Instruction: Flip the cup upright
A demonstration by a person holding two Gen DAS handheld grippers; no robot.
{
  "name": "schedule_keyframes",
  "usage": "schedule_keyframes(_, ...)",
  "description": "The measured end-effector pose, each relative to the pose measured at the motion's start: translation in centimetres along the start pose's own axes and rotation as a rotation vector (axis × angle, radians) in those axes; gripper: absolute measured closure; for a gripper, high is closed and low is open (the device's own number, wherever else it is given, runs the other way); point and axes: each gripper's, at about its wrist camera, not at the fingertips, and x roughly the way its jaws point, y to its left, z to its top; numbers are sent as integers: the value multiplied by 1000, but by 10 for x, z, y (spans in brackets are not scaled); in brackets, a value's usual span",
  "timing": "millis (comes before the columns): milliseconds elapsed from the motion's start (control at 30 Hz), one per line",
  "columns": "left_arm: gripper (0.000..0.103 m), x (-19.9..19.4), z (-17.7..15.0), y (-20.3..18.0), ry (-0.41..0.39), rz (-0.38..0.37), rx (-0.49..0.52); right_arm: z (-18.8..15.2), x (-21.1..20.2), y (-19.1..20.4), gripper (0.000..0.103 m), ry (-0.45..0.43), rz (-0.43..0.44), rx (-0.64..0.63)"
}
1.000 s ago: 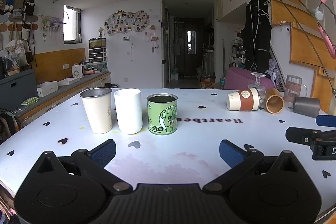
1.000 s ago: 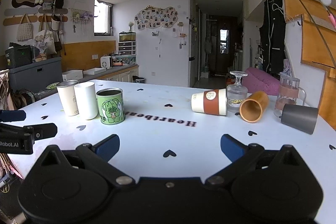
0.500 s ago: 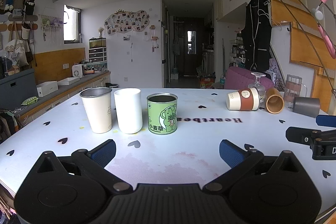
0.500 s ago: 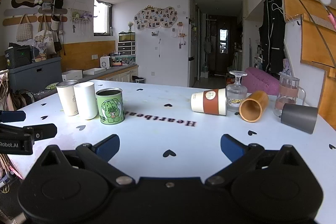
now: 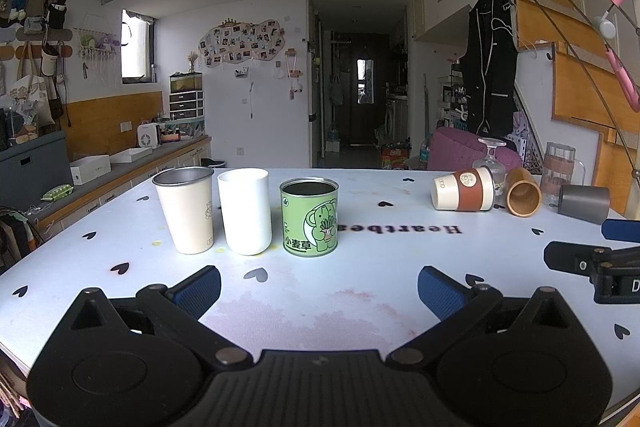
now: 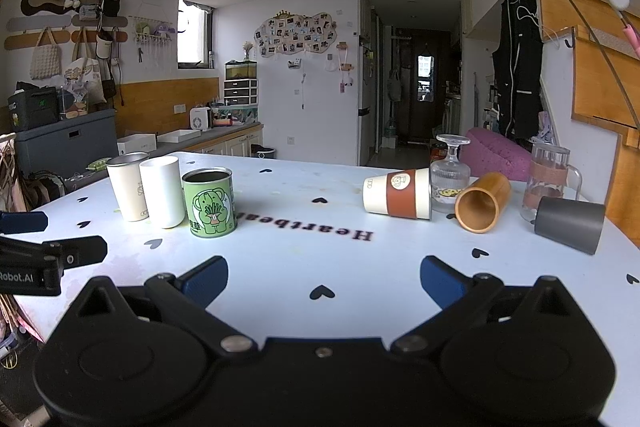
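We find the paper cup (image 6: 398,193) lying on its side on the table (image 6: 304,251), right of centre, beside a tipped wooden cup (image 6: 482,202). Both the right gripper (image 6: 323,277) and the left gripper (image 5: 319,287) gape wide, empty, well short. We judge the approach not yet begun; the next move calls for reaching and gripping its wall.
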Motion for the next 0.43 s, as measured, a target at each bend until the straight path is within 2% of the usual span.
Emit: schedule_keyframes(433,0,0,-2,-2,2,0,2,0,0,0,0,0,0,0)
